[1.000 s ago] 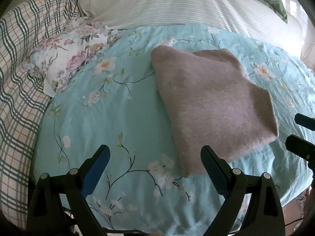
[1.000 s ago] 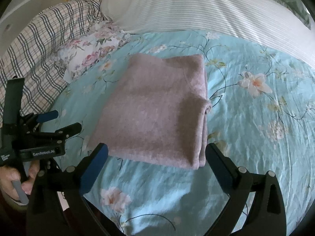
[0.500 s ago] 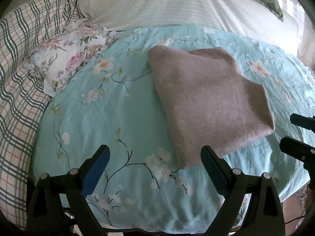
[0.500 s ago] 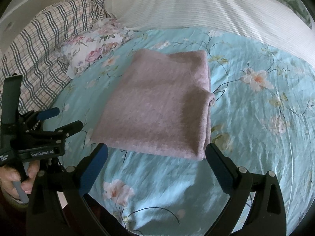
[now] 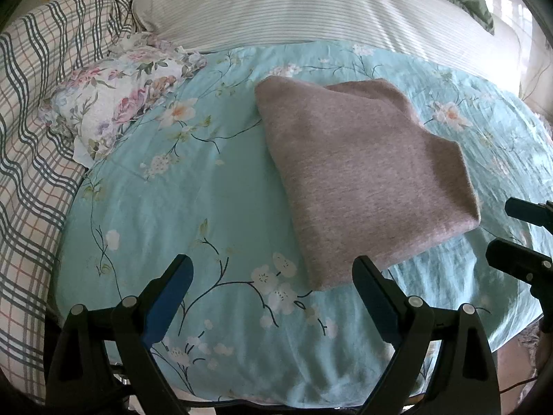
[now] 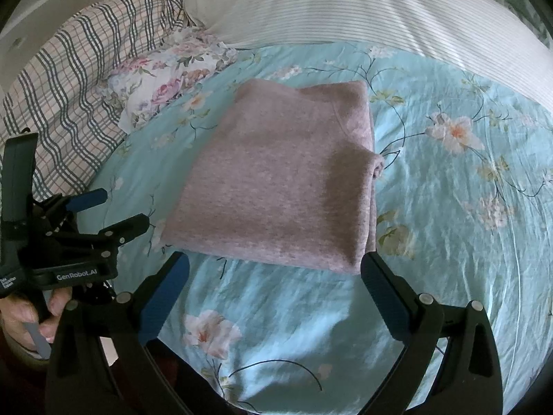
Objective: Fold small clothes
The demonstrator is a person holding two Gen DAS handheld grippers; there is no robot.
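Folded garment [image 5: 363,169] on floral bedsheet [image 5: 179,200]

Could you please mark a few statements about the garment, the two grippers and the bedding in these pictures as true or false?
1. The mauve knit garment lies folded on the turquoise floral sheet. True.
2. The right gripper is clamped on the garment's near edge. False: its jaws stand open, short of the garment, and hold nothing.
3. The left gripper is open and empty. True.
4. A floral cloth lies on top of the garment. False: it lies apart from the garment, at the sheet's edge beside the plaid blanket.
5. A white striped pillow lies beyond the garment. True.
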